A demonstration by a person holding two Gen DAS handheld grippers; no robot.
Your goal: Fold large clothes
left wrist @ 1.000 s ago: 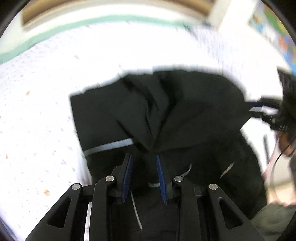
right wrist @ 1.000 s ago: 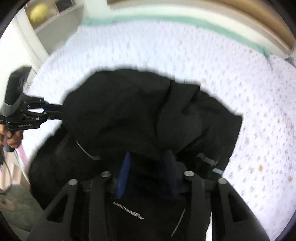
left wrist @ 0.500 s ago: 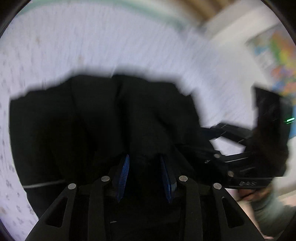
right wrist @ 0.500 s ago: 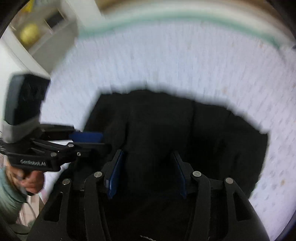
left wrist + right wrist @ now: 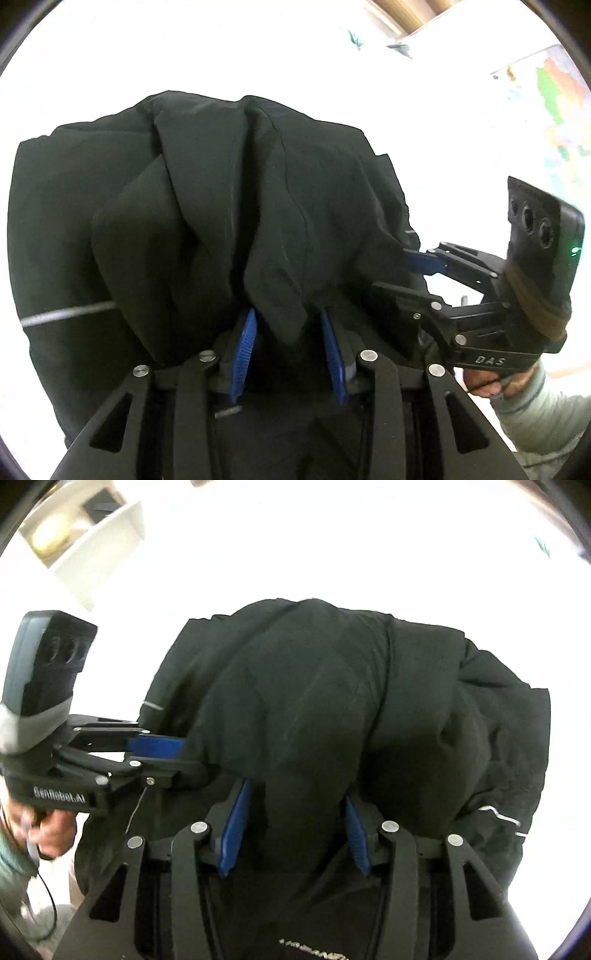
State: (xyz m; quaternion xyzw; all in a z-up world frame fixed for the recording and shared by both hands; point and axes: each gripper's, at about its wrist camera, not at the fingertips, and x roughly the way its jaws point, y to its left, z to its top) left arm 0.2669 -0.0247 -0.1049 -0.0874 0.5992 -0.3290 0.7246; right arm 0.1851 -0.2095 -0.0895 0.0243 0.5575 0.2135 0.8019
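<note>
A: White, overexposed bedding point(image 5: 110, 55) is seen behind everything, with a shelf unit point(image 5: 92, 550) at the upper left of the right wrist view and a coloured poster point(image 5: 554, 92) at the far right of the left wrist view.

B: Where is the garment found?

A: A black jacket point(image 5: 221, 203) is heaped on the bedding, bunched into thick folds; thin pale stripes point(image 5: 70, 314) are shown along its edges.

B: How is the left gripper point(image 5: 288, 339) set?

A: Its blue pads point(image 5: 243, 343) are parted a little, and a hanging fold of the jacket is caught between them. Whether the cloth is pressed cannot be told.

B: And the right gripper point(image 5: 295, 827)?

A: It is held moderately apart, with a thicker bundle of black fabric filling the gap between its pads point(image 5: 232, 823). A firm grip cannot be confirmed.

B: Are the two seen together?

A: Each is shown at the other's side, held by a hand point(image 5: 48, 830) just beside the jacket's edge.
</note>
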